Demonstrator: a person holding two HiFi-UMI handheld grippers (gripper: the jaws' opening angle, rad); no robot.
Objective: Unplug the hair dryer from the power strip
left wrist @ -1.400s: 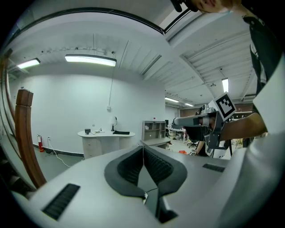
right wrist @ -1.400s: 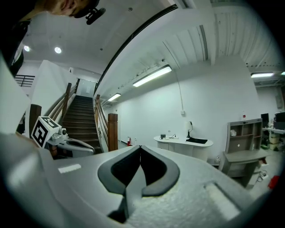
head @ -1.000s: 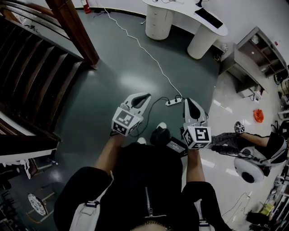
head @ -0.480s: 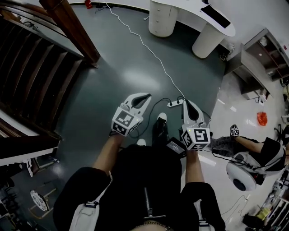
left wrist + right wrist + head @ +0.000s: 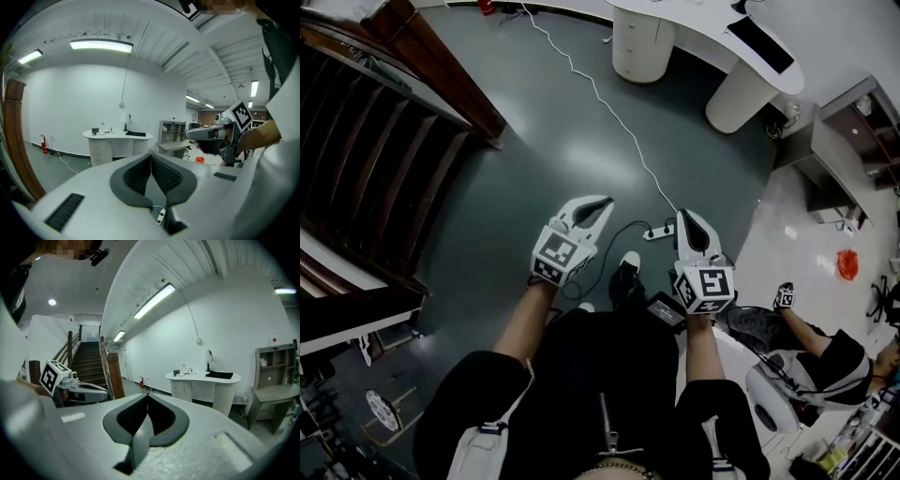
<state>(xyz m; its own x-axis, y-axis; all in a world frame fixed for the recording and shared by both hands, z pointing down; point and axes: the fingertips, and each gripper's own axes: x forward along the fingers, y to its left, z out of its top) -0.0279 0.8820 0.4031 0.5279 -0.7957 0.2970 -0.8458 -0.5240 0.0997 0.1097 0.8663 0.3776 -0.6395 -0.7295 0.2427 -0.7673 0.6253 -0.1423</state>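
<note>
Head view: my left gripper [image 5: 602, 204] and right gripper [image 5: 682, 218] sat mid-frame above the floor [image 5: 534, 141]. The power strip [image 5: 659, 232] lay on the floor between their tips, its white cord [image 5: 600, 98] running to the top edge. I could not make out the hair dryer.
Left gripper view: fingers [image 5: 133, 176] clenched, empty; the strip showed at lower centre.
Right gripper view: fingers [image 5: 126, 420] clenched on nothing.

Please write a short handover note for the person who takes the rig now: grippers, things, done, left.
Left gripper: shut, empty. Right gripper: shut, empty.
Power strip: on the floor ahead, between both grippers, untouched; a dark cord leaves it toward the feet.
Hair dryer: not clearly seen.
Done: nothing yet.
Left: reach the strip, unplug that cord.
</note>
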